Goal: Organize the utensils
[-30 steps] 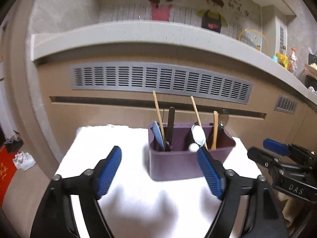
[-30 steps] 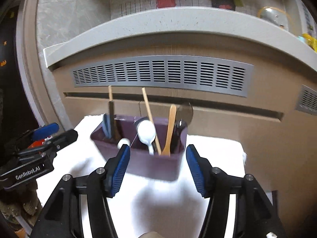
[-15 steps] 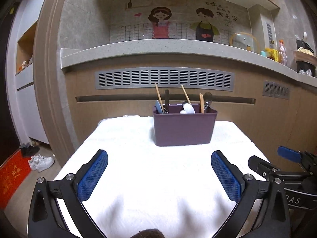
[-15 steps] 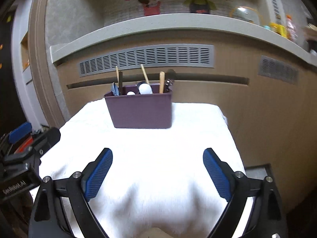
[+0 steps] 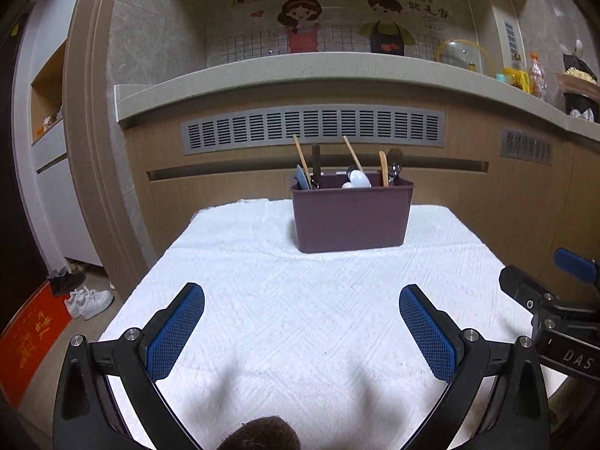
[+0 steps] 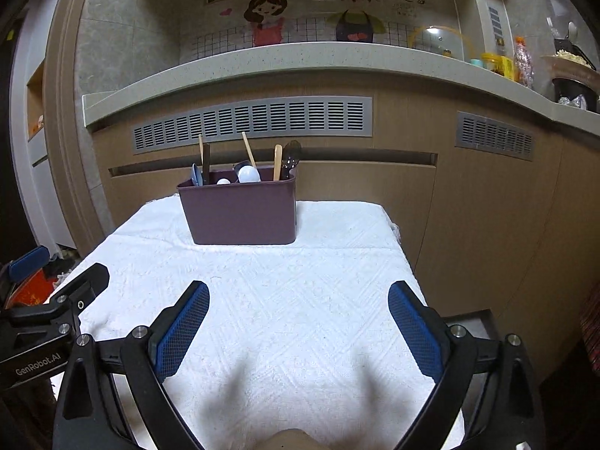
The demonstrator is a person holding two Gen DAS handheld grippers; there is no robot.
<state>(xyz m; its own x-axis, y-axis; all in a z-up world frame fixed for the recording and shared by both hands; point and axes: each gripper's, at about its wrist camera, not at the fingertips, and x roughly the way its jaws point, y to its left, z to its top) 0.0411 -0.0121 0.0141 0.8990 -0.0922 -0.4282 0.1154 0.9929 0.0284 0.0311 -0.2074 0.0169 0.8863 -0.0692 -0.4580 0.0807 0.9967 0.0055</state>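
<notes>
A purple utensil caddy [image 5: 352, 221] [image 6: 242, 212] stands upright at the far end of the white-clothed table [image 5: 300, 337]. It holds wooden chopsticks, a white spoon [image 5: 358, 179], a wooden spoon [image 5: 383, 168], a metal spoon [image 5: 394, 163], a blue spoon [image 5: 302, 180] and a black handle. My left gripper [image 5: 301, 294] hovers over the near part of the cloth, well short of the caddy, open with nothing between its blue pads. My right gripper [image 6: 298, 292] is beside it at the same distance, also open and empty. Each gripper shows at the edge of the other's view.
Behind the table runs a wood-panelled counter front with a grey vent grille [image 5: 311, 127]. White shoes [image 5: 88, 302] and a red mat [image 5: 26, 345] lie on the floor to the left. The cloth's right edge [image 6: 405, 262] drops off beside the panelled wall.
Both grippers have drawn back from the caddy, which now looks smaller and farther off. Their jaws have spread wider. Since the middle frames they have barely moved.
</notes>
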